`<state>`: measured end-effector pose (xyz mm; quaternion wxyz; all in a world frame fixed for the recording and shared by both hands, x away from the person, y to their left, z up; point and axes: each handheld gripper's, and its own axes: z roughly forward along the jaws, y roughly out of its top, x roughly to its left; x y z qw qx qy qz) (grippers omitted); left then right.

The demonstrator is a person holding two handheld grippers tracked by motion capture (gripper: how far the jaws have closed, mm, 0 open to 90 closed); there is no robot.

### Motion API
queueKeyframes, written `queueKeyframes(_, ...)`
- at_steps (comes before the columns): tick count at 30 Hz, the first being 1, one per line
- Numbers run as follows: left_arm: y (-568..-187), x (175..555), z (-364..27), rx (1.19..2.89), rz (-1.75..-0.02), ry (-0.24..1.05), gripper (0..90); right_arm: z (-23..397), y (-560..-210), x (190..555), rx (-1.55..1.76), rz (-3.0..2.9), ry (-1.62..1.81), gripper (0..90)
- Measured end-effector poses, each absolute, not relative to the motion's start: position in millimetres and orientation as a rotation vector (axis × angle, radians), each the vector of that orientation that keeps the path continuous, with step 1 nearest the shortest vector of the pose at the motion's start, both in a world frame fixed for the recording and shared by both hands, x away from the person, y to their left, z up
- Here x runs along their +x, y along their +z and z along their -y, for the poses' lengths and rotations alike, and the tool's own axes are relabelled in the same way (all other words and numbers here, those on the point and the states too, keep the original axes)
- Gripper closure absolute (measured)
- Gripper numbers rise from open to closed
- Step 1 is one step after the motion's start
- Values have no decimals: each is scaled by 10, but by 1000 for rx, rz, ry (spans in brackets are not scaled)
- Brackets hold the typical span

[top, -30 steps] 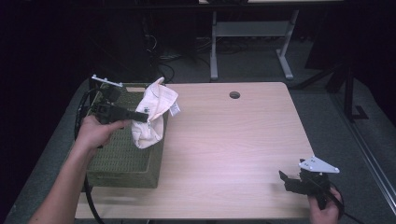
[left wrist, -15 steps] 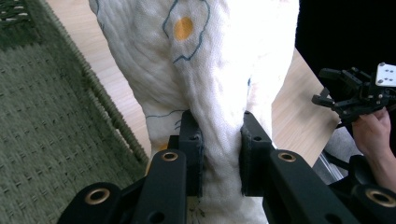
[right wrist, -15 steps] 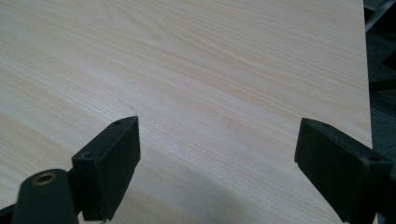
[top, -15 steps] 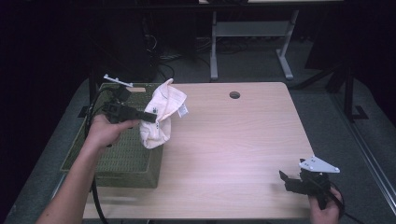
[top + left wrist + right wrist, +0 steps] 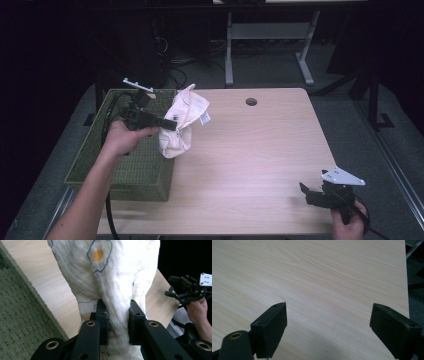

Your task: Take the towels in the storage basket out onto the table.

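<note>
A cream quilted cloth [image 5: 182, 122] with a fried-egg print [image 5: 98, 254] hangs from my left gripper [image 5: 169, 124], which is shut on a bunched fold of it [image 5: 117, 320]. The cloth is held in the air at the right rim of the green woven basket [image 5: 120, 172], partly over the wooden table [image 5: 260, 145]. My right gripper [image 5: 310, 192] rests low at the table's front right corner, open, jaws wide apart over bare wood [image 5: 327, 312] with nothing between them. It is also seen far off in the left gripper view as a black gripper [image 5: 186, 288] in a hand.
The basket stands at the table's left edge, its inside looks bare. A round cable hole [image 5: 251, 101] sits near the table's far edge. Behind the table are a white desk frame [image 5: 265, 40] and dark floor. A black cable [image 5: 107, 210] trails from my left hand.
My left gripper has lifted the cloth up out of the basket and carried it rightward toward the table. The right gripper has stayed in place.
</note>
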<state>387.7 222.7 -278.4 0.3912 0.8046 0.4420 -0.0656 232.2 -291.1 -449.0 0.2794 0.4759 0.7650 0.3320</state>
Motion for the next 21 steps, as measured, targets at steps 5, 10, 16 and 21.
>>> queueKeyframes(5,-2788,3897,-2114,2062,-1104,-171,747,2906,-4487,2318,1277,-2053,890,139)
queueKeyframes(10,-2830,3923,-1999,2074,-1095,-177,747,2903,-4487,2322,1269,-2057,891,139)
queueKeyframes(16,-2870,3964,-1866,2092,-1088,-188,746,2908,-4482,2324,1268,-2055,891,139)
queueKeyframes(21,-2867,3984,-1769,2099,-1076,-190,746,2918,-4478,2322,1269,-2053,891,139)
